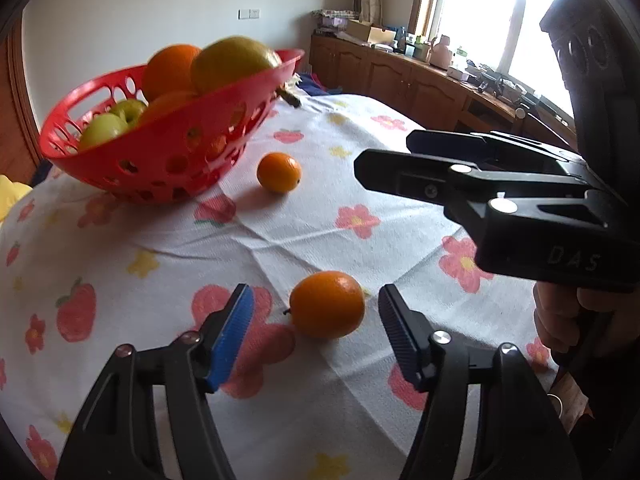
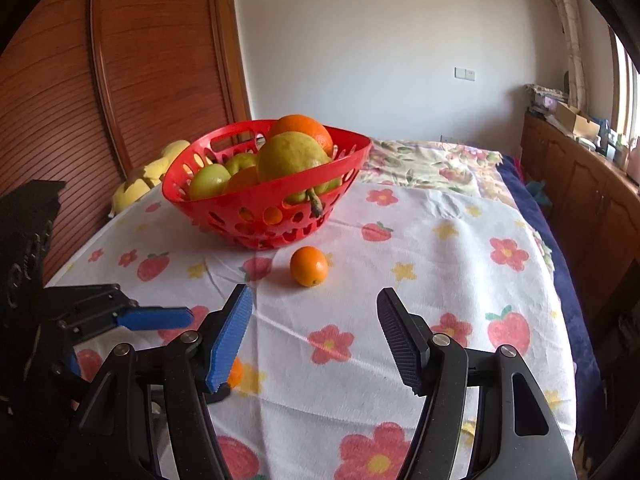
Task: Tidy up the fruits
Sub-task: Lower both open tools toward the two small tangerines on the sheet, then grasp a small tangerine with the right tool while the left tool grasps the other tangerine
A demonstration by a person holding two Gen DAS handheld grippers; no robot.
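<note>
A small orange (image 1: 327, 305) lies on the flowered cloth (image 1: 280, 236) covering the bench, right between the two pads of the left claw (image 1: 316, 316). The pads stand apart on either side of the fruit and do not press on it; there is clear cloth between each pad and the peel. A second small orange (image 1: 279, 172) sits farther off, just beside the red basket (image 1: 160, 160), which already holds a bigger orange, a large yellow-green fruit and green apples. The right claw (image 2: 314, 336) hovers over bare cloth with its pads apart and nothing between them.

The near orange looks light, round and firm, with a smooth, slightly glossy peel, so it will probably roll on the cloth if nudged from one side, and could squirt out of a pinch set too high or too low. The best hold is likely across its widest part, with both pads meeting the peel at the same moment. The ribbed pads should bite well on the skin, and only mild pressure seems needed; a hard squeeze may bruise it. The perforated basket is stiff plastic and fairly full, so the fruit wants setting down into a hollow between the others, not dropping on top.
</note>
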